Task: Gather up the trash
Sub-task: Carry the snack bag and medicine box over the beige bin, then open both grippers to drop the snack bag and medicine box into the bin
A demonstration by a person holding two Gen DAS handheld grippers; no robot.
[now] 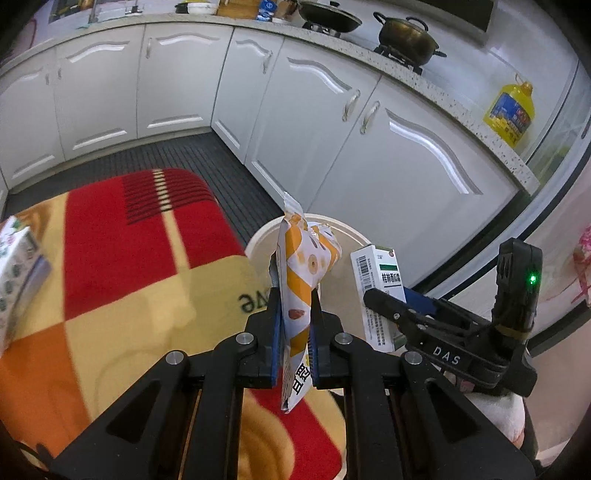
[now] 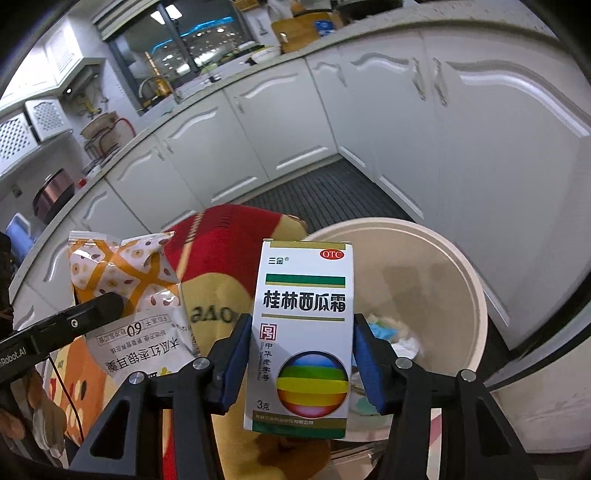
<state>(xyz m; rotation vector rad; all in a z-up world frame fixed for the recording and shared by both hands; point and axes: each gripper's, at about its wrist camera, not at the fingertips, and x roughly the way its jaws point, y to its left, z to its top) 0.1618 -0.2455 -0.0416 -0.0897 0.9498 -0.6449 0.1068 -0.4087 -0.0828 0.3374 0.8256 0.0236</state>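
My left gripper (image 1: 295, 314) is shut on an orange and white snack wrapper (image 1: 301, 273), held upright in front of the near rim of a cream trash bin (image 1: 347, 230). My right gripper (image 2: 301, 354) is shut on a white medicine box (image 2: 301, 332) with a rainbow ball, held upright just left of the bin (image 2: 436, 280). The bin holds crumpled white and blue trash (image 2: 391, 332). The box (image 1: 376, 291) and right gripper (image 1: 399, 314) also show in the left wrist view; the wrapper (image 2: 129, 291) shows in the right wrist view.
A red, orange and yellow blanket (image 1: 129, 266) covers the surface left of the bin. A white patterned box (image 1: 18, 273) lies at its left edge. White kitchen cabinets (image 1: 332, 122) run behind, with pots (image 1: 406, 33) and a yellow oil bottle (image 1: 511, 110) on the counter.
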